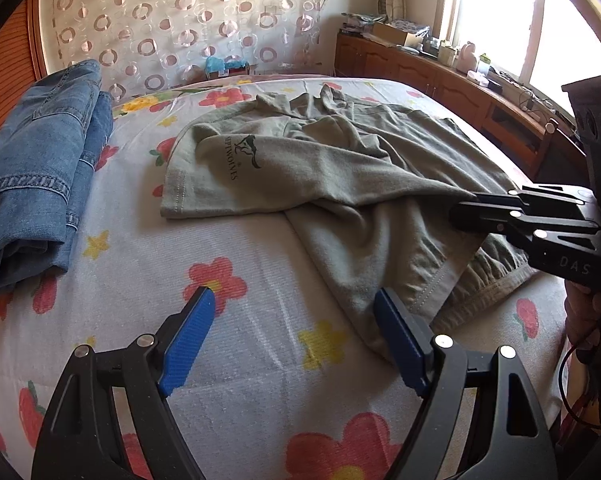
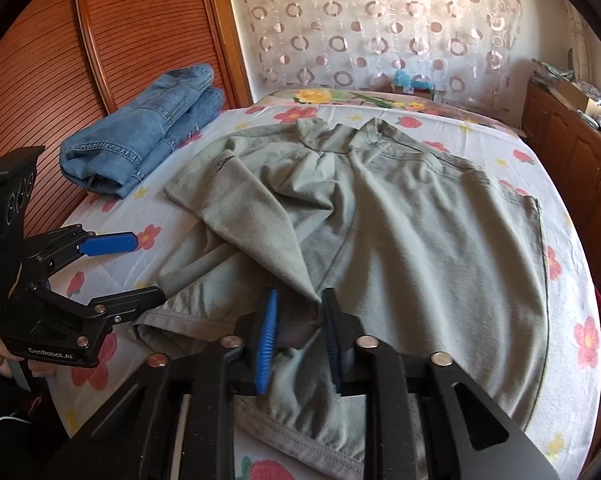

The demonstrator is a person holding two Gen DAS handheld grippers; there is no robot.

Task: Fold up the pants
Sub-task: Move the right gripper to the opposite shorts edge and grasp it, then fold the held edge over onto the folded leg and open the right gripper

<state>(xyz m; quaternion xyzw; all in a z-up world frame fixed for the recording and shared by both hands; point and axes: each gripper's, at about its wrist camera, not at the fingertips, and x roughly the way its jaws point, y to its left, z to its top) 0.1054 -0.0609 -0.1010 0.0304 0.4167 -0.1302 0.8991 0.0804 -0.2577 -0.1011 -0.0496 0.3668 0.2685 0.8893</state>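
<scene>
- We hold the left gripper [image 1: 294, 336] spread wide, empty, low over the bedsheet [image 1: 240, 248] beside the grey pants [image 1: 340, 184].
- Our right gripper [image 2: 298, 334] pinches the pants' near fold; its fingertip contact is blurred.

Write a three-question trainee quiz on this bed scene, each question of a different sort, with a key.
1. True or false: the left gripper hangs open above the bedsheet, holding nothing.
2. Multiple choice: the folded jeans lie (A) on top of the grey pants, (B) apart from them, near the wooden wall panel, (C) on the floor.
3. Fill in: the right gripper has grey ____ between its blue pads.

Key: 1 true; 2 B; 3 fabric, from the grey pants, though whether the pads press it is unclear.
</scene>
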